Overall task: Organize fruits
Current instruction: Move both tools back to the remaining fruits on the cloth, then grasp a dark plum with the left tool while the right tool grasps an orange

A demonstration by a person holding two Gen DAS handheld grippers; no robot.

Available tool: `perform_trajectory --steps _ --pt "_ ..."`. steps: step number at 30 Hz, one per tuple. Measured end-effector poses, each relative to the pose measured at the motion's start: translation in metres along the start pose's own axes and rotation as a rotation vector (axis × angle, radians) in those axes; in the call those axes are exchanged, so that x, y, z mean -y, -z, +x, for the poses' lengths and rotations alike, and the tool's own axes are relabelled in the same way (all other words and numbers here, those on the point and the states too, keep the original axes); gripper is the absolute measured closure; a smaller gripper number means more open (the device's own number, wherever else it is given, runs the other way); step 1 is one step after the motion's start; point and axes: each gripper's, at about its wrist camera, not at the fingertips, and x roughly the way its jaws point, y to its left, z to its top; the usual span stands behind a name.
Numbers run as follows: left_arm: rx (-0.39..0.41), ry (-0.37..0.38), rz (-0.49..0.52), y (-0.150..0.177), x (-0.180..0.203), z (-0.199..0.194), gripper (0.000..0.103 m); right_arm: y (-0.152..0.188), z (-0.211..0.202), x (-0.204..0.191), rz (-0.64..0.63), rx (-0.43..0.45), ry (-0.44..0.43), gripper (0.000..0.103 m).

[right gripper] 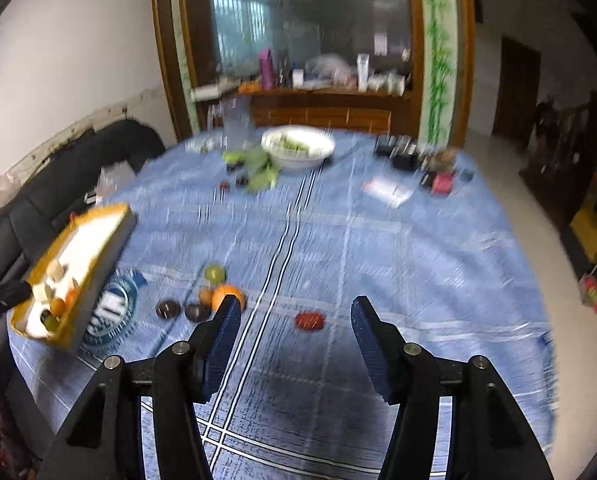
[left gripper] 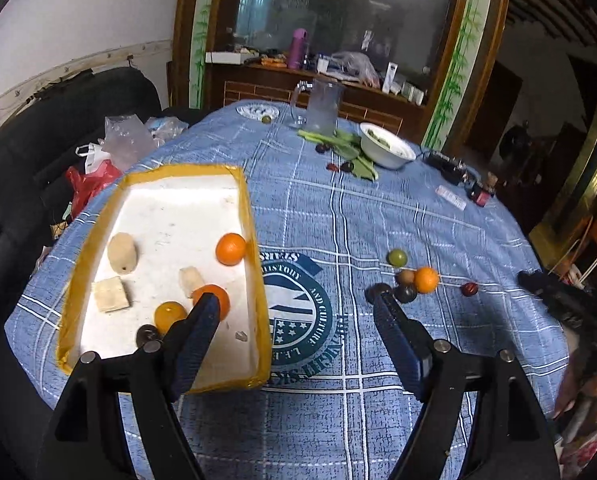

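A white foam tray with a yellow taped rim (left gripper: pixel 250 216) lies on the blue tablecloth at the left and holds two oranges (left gripper: pixel 230 249), a yellow fruit (left gripper: pixel 169 315), a dark fruit and pale chunks. My left gripper (left gripper: pixel 296 300) is open and empty above the tray's right edge. Loose fruit lies to the right: an orange (left gripper: pixel 426 279), a green fruit (left gripper: pixel 397 258), a brown one, dark plums and a red fruit (left gripper: pixel 470 289). In the blurred right wrist view, my right gripper (right gripper: pixel 296 308) is open and empty above the red fruit (right gripper: pixel 309 321), with the orange (right gripper: pixel 223 295) by its left finger.
A white bowl (left gripper: pixel 386 147) of green fruit, leafy greens (left gripper: pixel 354 152), a glass pitcher (left gripper: pixel 323 106) and a small plate stand at the table's far side. Small items lie at the far right edge. A black sofa (left gripper: pixel 26 152) with plastic bags is on the left.
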Motion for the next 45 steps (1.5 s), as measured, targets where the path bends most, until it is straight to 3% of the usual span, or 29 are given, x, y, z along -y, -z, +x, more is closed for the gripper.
perform_trajectory --steps 3,6,16,19,21,27,32,35,37,38,40,43,45 --pt "-0.039 -0.002 -0.002 0.0 0.004 0.016 0.025 0.01 0.037 -0.004 0.01 -0.072 -0.059 0.042" --pt "-0.079 -0.009 0.011 0.0 0.012 0.034 0.025 0.011 0.07 -0.015 0.005 -0.111 -0.122 0.056" --pt "-0.149 0.004 0.137 0.009 0.046 0.076 0.025 0.0 0.134 -0.042 0.036 -0.155 -0.195 0.056" --pt "-0.169 0.024 0.159 0.011 0.054 0.088 0.025 0.003 0.137 -0.041 0.04 -0.158 -0.233 0.057" --pt "-0.179 0.044 0.166 0.011 0.059 0.096 0.025 0.004 0.137 -0.04 0.039 -0.159 -0.252 0.066" --pt "-0.175 0.042 0.211 0.004 0.067 0.12 0.025 0.007 0.135 -0.027 0.102 -0.171 -0.318 0.067" --pt "-0.215 0.081 0.191 0.0 0.066 0.143 0.026 0.004 0.129 -0.018 0.135 -0.14 -0.319 0.067" --pt "-0.218 0.116 0.208 0.0 0.074 0.15 0.035 0.002 0.129 -0.014 0.15 -0.135 -0.314 0.067" --pt "-0.226 0.136 0.224 0.001 0.079 0.155 0.047 0.001 0.129 -0.012 0.152 -0.131 -0.317 0.067" --pt "-0.232 0.134 0.231 0.001 0.081 0.158 0.055 0.001 0.129 -0.013 0.149 -0.13 -0.318 0.067" --pt "-0.21 0.111 0.259 0.004 0.087 0.157 0.059 0.0 0.128 -0.014 0.144 -0.128 -0.322 0.066" --pt "-0.206 0.12 0.264 0.006 0.089 0.154 0.076 0.0 0.129 -0.015 0.138 -0.124 -0.321 0.066" --pt "-0.195 0.11 0.255 0.007 0.09 0.15 0.079 0.0 0.129 -0.015 0.14 -0.123 -0.322 0.066"
